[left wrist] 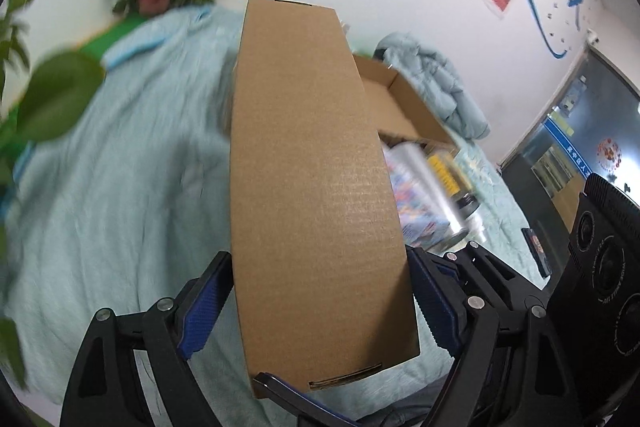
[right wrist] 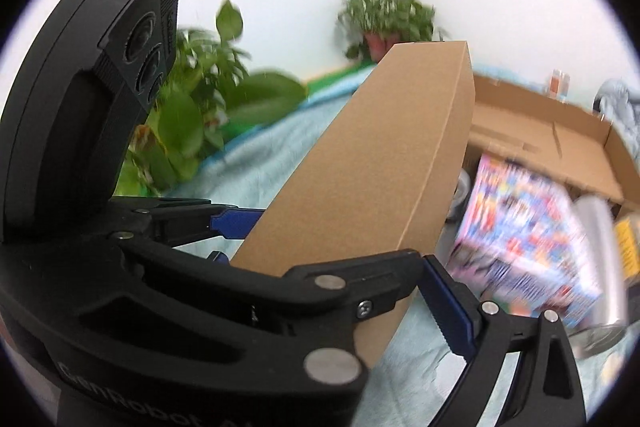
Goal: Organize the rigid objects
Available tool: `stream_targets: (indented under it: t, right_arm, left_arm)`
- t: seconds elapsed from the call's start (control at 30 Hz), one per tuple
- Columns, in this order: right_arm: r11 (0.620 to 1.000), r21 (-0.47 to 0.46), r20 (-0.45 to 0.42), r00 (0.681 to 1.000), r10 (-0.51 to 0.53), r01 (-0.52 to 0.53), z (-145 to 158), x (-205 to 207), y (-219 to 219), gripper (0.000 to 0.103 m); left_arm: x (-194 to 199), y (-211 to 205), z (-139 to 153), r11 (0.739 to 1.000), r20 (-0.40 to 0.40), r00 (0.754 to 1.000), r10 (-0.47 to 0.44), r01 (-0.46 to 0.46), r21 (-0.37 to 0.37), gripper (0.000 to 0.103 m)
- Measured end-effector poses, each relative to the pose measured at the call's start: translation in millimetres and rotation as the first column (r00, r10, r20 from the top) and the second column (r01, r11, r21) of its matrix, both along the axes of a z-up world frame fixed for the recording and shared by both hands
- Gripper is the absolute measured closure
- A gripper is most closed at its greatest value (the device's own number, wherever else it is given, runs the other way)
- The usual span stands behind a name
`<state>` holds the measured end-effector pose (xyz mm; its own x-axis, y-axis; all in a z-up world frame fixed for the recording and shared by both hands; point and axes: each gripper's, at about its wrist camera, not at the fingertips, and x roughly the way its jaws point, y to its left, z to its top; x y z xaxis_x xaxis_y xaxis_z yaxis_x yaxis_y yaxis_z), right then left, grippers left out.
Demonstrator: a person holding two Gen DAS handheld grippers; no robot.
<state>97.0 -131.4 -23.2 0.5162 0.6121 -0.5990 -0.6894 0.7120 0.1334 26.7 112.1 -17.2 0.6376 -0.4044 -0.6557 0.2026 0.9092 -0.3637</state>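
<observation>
Holding the long flat brown cardboard box by its near end, we keep the left gripper clamped across its width, one blue pad pressing each long edge. That grip lets the box stick out ahead of us, clear of the pale blue quilt that covers the bed.

From the right wrist view the same box rises at a slant, its far end pointing toward the potted green plant by the white wall. The right gripper sits just beside the box's near end; only one of its blue pads shows clearly and the left gripper's arm covers the rest, so we cannot tell whether it is apart or closed.

To the right of the box lies the open shallow brown cardboard tray, already holding a colourful printed packet and a clear cylindrical container. We judge the box is carried lifted so it can be set down with those items.
</observation>
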Motion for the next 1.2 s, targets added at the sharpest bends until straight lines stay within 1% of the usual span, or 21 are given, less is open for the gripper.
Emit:
stream_targets:
  t: [0.17, 0.27, 0.37, 0.53, 0.63, 0.7, 0.77, 0.8, 0.87, 0.9, 0.97, 1.03, 1.17, 1.2]
  right_arm:
    - [0.999, 0.031, 0.087, 0.996, -0.034, 0.032, 34.4, 15.0, -12.4, 0.009]
    - [0.998, 0.043, 0.122, 0.991, -0.051, 0.046, 48.9, 31.5, -23.2, 0.009]
    - [0.996, 0.052, 0.155, 0.985, -0.078, 0.071, 69.0, 57.7, -26.5, 0.01]
    - [0.994, 0.047, 0.217, 0.971, -0.103, 0.095, 98.3, 97.1, -25.8, 0.01]
    - [0.993, 0.041, 0.227, 0.967, -0.114, 0.108, 106.5, 126.5, -23.4, 0.01]
    - [0.993, 0.035, 0.224, 0.968, -0.114, 0.108, 108.4, 140.5, -22.9, 0.01]
    - [0.995, 0.021, 0.198, 0.975, -0.101, 0.098, 103.9, 162.3, -21.2, 0.01]
    - [0.996, 0.016, 0.189, 0.977, -0.095, 0.093, 100.2, 164.1, -20.5, 0.01]
    - [0.997, -0.003, 0.142, 0.987, -0.078, 0.08, 90.3, 190.5, -15.1, 0.01]
    - [0.997, -0.004, 0.128, 0.989, -0.074, 0.075, 87.0, 195.9, -14.0, 0.01]
    - [0.998, 0.008, 0.067, 0.996, -0.063, 0.062, 72.5, 218.0, -10.4, 0.013]
    - [0.999, 0.01, 0.021, 0.998, -0.054, 0.054, 57.8, 230.9, -8.5, 0.014]
    - [0.999, -0.021, -0.087, 0.996, -0.033, 0.031, 22.9, 259.8, -2.7, 0.02]
    - [0.999, -0.024, -0.105, 0.994, -0.027, 0.025, 17.4, 265.6, -1.8, 0.023]
  left_arm:
    - [14.2, -17.5, 47.2, 0.998, 0.081, 0.996, -0.041, 0.038, 0.041, 0.019]
    - [38.0, -31.2, 75.4, 0.997, 0.118, 0.991, -0.064, 0.058, 0.057, 0.019]
    - [68.7, -46.6, 105.6, 0.994, 0.155, 0.984, -0.09, 0.078, 0.082, 0.019]
    - [122.8, -60.0, 151.7, 0.993, 0.195, 0.975, -0.109, 0.096, 0.075, 0.019]
    - [160.5, -65.9, 167.1, 0.992, 0.188, 0.975, -0.115, 0.103, 0.073, 0.019]
    - [188.0, -67.0, 172.1, 0.992, 0.173, 0.979, -0.11, 0.098, 0.075, 0.019]
    - [217.5, -69.3, 171.8, 0.993, 0.149, 0.984, -0.098, 0.086, 0.08, 0.019]
    - [232.4, -69.9, 168.6, 0.993, 0.13, 0.987, -0.092, 0.082, 0.079, 0.019]
    - [260.4, -70.0, 157.4, 0.994, 0.086, 0.993, -0.082, 0.076, 0.073, 0.019]
    - [271.7, -69.3, 149.4, 0.995, 0.065, 0.995, -0.076, 0.071, 0.073, 0.019]
    - [288.1, -68.9, 133.6, 0.995, 0.03, 0.997, -0.066, 0.063, 0.078, 0.019]
    - [308.7, -68.4, 113.1, 0.995, -0.026, 0.998, -0.061, 0.063, 0.079, 0.019]
    - [324.7, -60.3, 66.8, 0.997, -0.126, 0.991, -0.049, 0.056, 0.052, 0.019]
    - [330.9, -60.5, 58.6, 0.997, -0.151, 0.988, -0.04, 0.049, 0.053, 0.019]
